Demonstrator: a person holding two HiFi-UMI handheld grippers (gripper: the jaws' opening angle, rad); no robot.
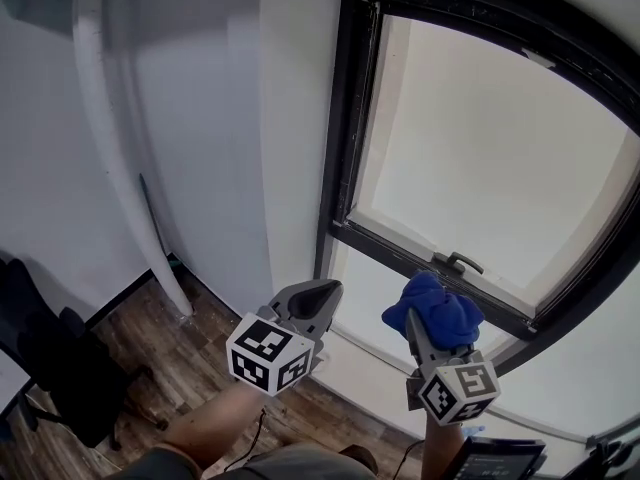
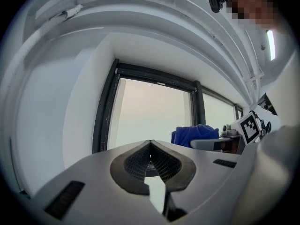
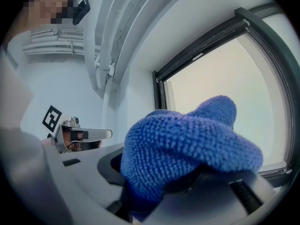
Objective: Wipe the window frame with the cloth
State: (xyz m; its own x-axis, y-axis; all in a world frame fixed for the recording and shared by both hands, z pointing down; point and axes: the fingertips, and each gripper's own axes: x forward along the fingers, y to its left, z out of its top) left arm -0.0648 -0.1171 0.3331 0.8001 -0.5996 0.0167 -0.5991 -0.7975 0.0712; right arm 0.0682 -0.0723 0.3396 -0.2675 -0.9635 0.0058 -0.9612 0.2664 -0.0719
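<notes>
With the fingers (image 3: 105, 165) of the right gripper (image 1: 432, 330), clamping a bunched blue cloth (image 3: 187, 144), just short of the black window frame (image 1: 343, 118) ahead. With the fingers (image 2: 131, 165) of the left gripper (image 2: 150, 144), pressing together on nothing, left of that pair.

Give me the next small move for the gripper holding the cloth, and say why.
Probably ease the right gripper forward until the blue cloth presses on the lower bar of the window frame. The cloth is clamped in its jaws, bunched out front, but seems short of the frame. The left gripper is shut and empty.
</notes>
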